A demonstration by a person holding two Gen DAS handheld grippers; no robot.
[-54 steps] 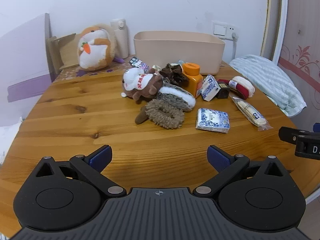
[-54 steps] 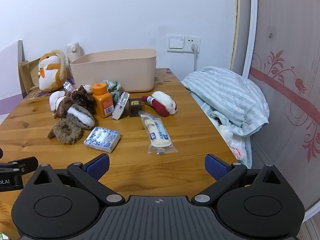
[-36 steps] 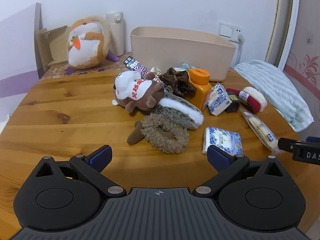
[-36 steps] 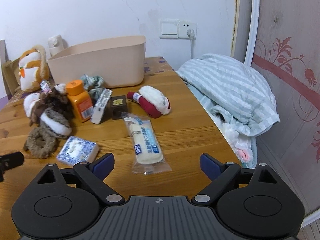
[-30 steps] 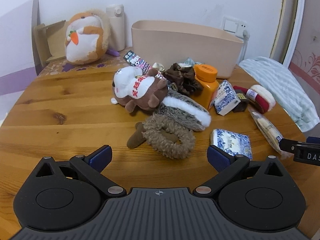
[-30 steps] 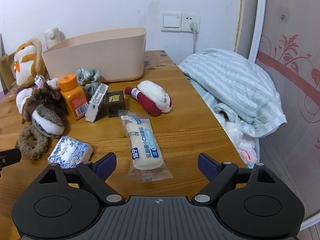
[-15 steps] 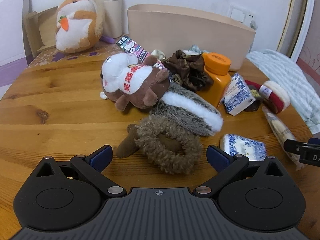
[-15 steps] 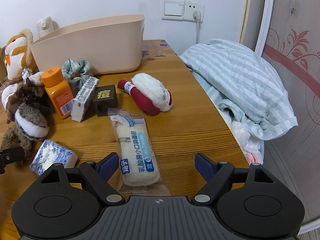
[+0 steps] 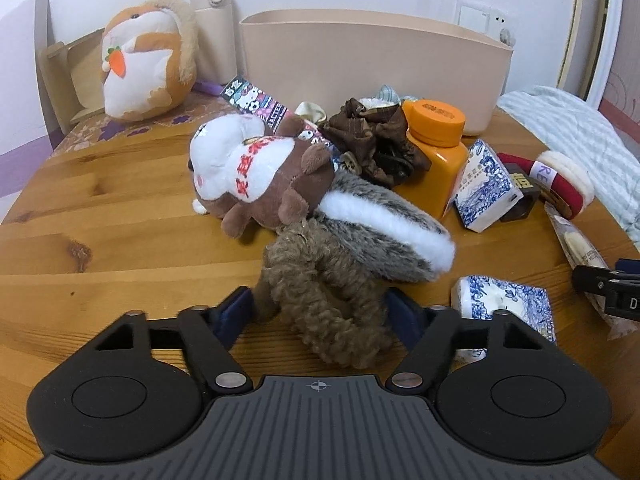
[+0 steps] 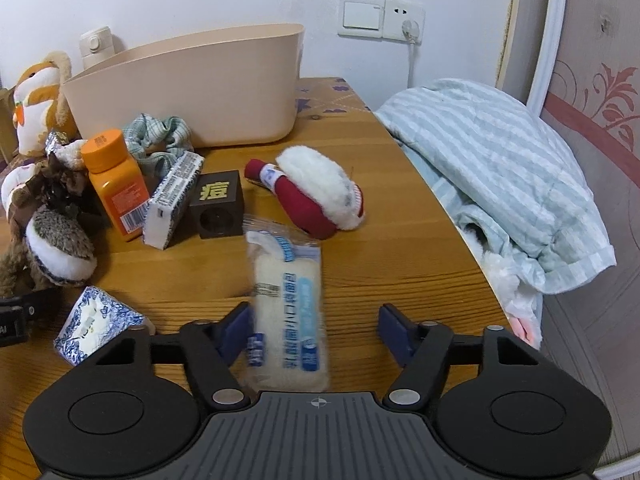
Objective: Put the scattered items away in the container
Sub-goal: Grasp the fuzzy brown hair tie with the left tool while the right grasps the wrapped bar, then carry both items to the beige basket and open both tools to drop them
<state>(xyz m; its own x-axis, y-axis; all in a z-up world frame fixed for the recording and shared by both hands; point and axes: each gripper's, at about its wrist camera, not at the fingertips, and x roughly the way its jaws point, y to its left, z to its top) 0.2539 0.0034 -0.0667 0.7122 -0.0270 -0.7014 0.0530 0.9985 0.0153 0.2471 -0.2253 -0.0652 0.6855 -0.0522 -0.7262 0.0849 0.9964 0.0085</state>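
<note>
curly brown plush ring (image 9: pixel 328 308) lower centre, between left gripper (image 9: pixel 320 312) jaws, spread, not clamped | snack packet (image 10: pixel 286 304) lower centre, right gripper (image 10: pixel 316 328) spread, contact unclear (blur) | beige bin (image 9: pixel 372 64) top centre | risk: ring drags striped furry plush (image 9: pixel 384 232) resting on it

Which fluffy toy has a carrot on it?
The orange-and-white plush at the table's back left, beside the cream bottle. The brown-and-white plush in the pile shows red writing instead.
</note>
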